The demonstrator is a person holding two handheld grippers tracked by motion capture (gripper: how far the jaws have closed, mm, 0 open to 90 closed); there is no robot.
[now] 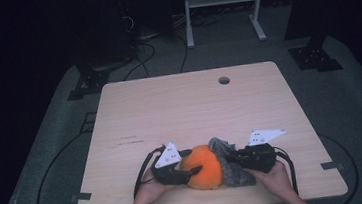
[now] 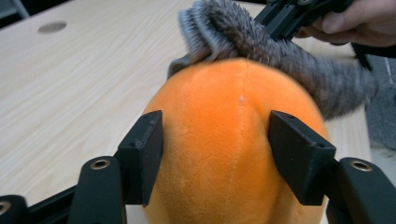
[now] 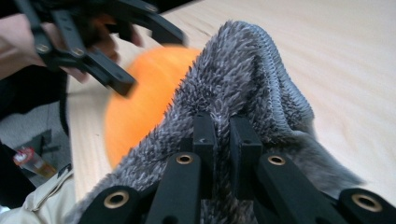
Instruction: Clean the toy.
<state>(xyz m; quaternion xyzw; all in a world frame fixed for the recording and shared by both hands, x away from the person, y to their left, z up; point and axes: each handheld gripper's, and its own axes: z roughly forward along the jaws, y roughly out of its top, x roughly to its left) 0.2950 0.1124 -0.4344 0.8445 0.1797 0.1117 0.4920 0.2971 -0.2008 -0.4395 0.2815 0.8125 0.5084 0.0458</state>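
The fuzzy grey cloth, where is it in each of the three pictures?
High view: the grey cloth lies near the table's front edge, right of the orange plush ball.
Left gripper view: top, draped behind the ball, running right.
Right gripper view: centre, pinched in the right gripper.
Shared landmark: the orange plush ball, touching the cloth in every view.

Between our left jaws, the orange plush ball [image 2: 236,154] runs off the bottom edge. Beyond our right jaws it blurs, half hidden behind the grey furry cloth [image 3: 233,98].
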